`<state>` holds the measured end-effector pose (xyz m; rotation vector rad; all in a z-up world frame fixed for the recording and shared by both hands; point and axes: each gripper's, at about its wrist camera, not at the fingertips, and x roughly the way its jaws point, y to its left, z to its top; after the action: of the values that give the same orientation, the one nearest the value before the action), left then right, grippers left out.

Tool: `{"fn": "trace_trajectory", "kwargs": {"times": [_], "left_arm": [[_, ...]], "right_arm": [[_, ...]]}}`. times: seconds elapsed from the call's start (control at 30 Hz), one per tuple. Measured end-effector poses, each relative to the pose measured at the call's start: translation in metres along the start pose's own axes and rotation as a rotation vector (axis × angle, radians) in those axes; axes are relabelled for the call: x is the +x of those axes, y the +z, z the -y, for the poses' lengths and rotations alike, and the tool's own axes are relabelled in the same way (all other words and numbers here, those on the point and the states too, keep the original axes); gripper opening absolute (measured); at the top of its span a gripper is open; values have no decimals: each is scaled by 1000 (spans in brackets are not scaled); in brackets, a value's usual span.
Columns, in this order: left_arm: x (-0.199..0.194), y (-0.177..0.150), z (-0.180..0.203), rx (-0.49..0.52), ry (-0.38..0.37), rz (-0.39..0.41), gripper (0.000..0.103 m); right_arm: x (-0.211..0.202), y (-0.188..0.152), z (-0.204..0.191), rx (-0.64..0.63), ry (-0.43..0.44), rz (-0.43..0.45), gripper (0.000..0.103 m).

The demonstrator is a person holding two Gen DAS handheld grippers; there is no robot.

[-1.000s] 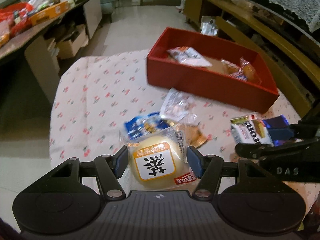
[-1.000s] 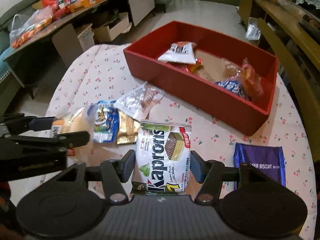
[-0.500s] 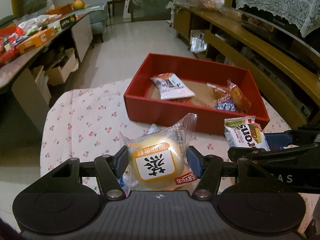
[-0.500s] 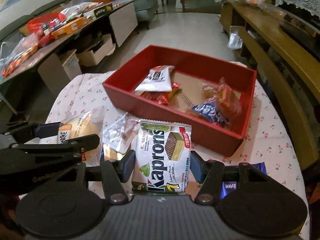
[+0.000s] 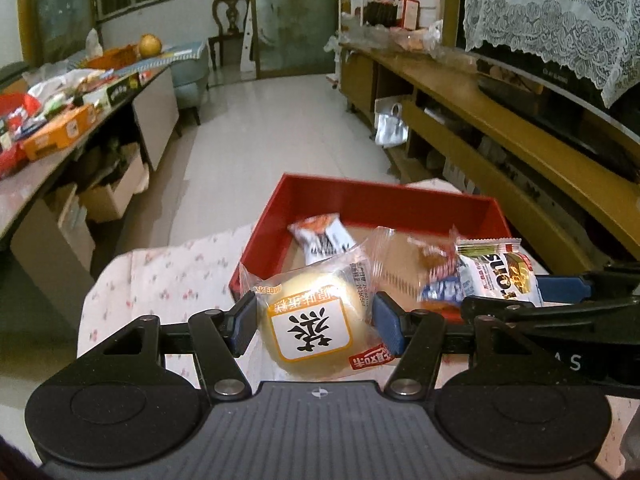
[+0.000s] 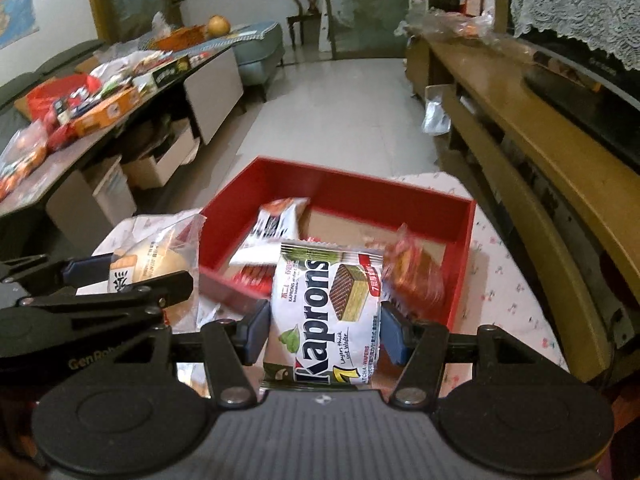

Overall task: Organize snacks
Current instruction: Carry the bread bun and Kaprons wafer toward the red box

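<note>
Side by side above a small table with a flowered cloth [image 5: 168, 276], two handheld grippers each carry a snack: the left gripper [image 5: 314, 322] pinches a wrapped round bun [image 5: 316, 320] between its blue pads, while the right gripper [image 6: 324, 328] clamps a white wafer packet [image 6: 326, 308] by its sides. Both snacks hang at the near edge of a red box [image 6: 460, 248] on the cloth, the bun near its left corner. Inside the box lie a white-and-orange packet [image 5: 320, 236], a blurred reddish wrapped snack [image 6: 416, 272] and other wrappers. Beyond, a cluttered side table [image 6: 100, 108] runs along the left and a wooden unit [image 5: 500, 120] along the right
</note>
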<state>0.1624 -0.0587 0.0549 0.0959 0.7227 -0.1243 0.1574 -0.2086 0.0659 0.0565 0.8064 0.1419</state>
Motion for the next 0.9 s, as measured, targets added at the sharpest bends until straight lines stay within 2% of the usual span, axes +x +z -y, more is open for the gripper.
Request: {"fn": "trace_trajectory", "kwargs": {"times": [0.37,0.9], "left_arm": [[40,32,10,28,14,31,67],[96,32,22,57,36,-17,65]], "right_arm": [[33,36,17,13,-59,32,73],[95,42,41,18,-85,-31,73]]}}
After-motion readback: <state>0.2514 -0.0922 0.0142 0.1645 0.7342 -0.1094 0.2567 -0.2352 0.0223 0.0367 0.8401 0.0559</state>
